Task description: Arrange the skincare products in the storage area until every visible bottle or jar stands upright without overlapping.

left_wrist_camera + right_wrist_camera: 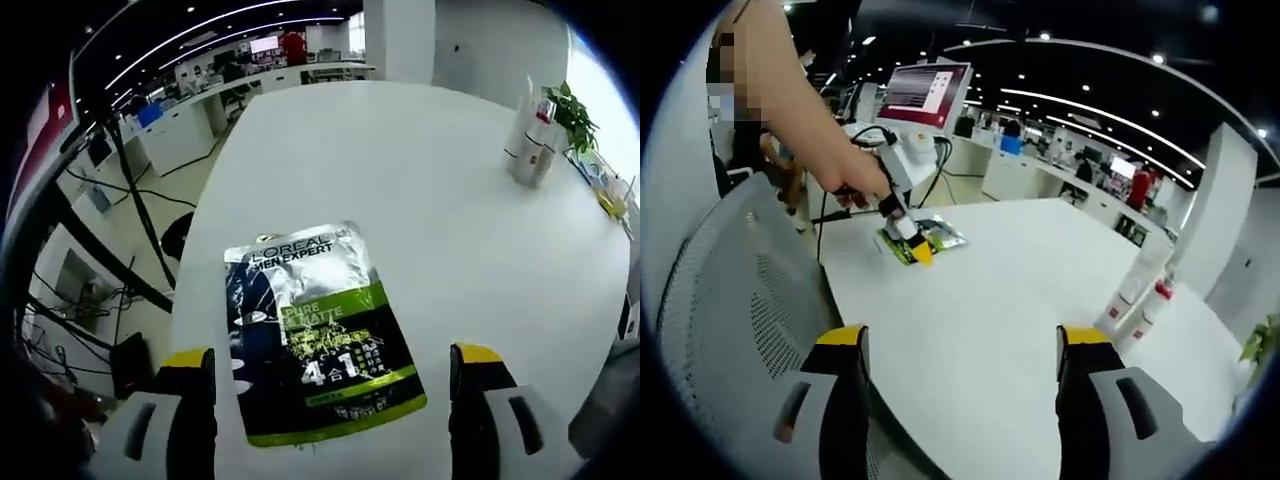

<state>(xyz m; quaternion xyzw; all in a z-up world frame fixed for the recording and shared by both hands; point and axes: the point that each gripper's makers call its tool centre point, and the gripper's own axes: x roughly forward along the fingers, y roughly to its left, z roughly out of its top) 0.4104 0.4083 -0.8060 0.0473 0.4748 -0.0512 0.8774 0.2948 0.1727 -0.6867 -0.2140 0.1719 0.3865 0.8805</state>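
Open-plan office, white counter [420, 200] with skincare items under two handheld grippers.

White and largely bare, the counter carried a flat black, silver and green sachet [325, 335] marked "L'OREAL MEN EXPERT", lying face up near the edge closest to the left gripper [335, 385]. That gripper's yellow-tipped jaws stood wide, one on each side of the sachet, gripping nothing. A group of upright white bottles [528, 140] with red markings stood well apart from the sachet, near the far edge of the counter beside a green plant [575, 115]. In the right gripper view, the right gripper [962, 345] hung over the counter with jaws wide and empty; a grey mesh chair [730, 310] stood beside the counter edge, and a person's hand [855, 180] held the left gripper at the sachet [940, 236]. The bottles [1135, 300] stood near the opposite edge.
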